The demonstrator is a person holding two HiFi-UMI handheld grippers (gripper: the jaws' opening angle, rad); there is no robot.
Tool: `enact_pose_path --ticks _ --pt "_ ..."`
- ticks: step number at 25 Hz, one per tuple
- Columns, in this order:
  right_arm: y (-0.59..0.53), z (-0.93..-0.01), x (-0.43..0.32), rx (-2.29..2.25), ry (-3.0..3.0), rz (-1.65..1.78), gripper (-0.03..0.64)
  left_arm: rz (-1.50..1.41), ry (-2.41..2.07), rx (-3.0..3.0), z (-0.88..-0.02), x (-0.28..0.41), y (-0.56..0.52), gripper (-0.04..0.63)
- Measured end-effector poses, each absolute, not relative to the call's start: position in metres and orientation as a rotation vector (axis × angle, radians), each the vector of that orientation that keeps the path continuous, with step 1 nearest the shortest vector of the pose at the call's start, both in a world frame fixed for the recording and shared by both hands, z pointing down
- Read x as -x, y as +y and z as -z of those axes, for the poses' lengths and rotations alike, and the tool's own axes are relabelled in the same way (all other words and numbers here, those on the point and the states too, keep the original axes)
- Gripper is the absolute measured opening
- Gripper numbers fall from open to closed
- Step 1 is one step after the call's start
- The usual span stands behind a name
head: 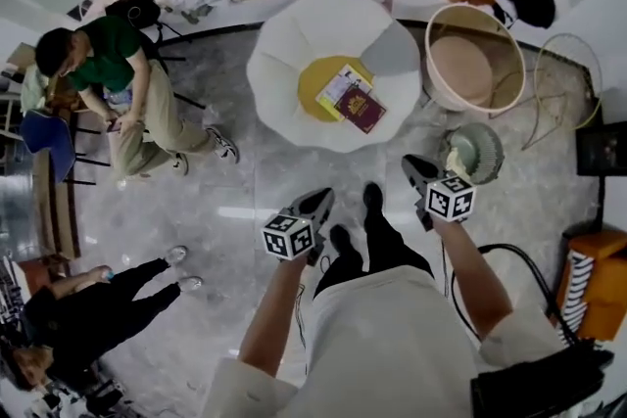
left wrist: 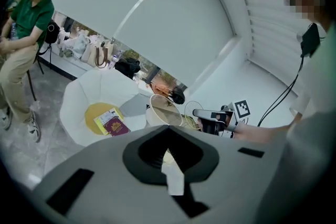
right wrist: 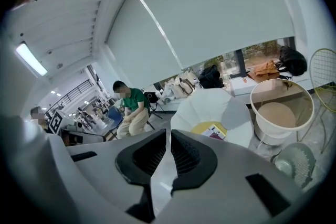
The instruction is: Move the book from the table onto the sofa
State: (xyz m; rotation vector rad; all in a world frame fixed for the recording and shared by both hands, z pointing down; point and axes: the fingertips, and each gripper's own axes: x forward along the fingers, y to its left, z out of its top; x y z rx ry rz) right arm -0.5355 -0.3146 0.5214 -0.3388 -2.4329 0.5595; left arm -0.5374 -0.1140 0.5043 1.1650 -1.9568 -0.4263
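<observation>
While your left gripper (head: 320, 200) and right gripper (head: 417, 165) hang clenched on nothing, the maroon book (head: 361, 108) lies in the yellow middle of the white petal-shaped seat (head: 284, 64). If that seat is the sofa, the placing looks finished and you need only hold clear.

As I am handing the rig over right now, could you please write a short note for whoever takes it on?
Left tongs: shut, empty. Right tongs: shut, empty. Both are short of the furniture.
Maroon book: next to a yellow-and-white booklet on the yellow centre of the white petal-shaped furniture.
Done: unclear; I cannot tell whether that piece is the table or the sofa.
Left: if it is the table, grip the book and carry it to the sofa.
</observation>
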Motion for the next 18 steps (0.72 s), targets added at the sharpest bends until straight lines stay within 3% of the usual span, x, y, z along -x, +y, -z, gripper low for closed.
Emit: enact_pose_path --ticks 8,18 --pt "-0.296 -0.435 0.444 0.276 -2.556 -0.659 0.052 0.421 -1.976 -1.282 -0.433 0.479 -0.07 0.002" --pt "-0.285 -0.417 0.396 0.276 -2.568 -0.604 0.051 0.409 -2.075 -1.264 -0.397 0.452 -0.059 0.002"
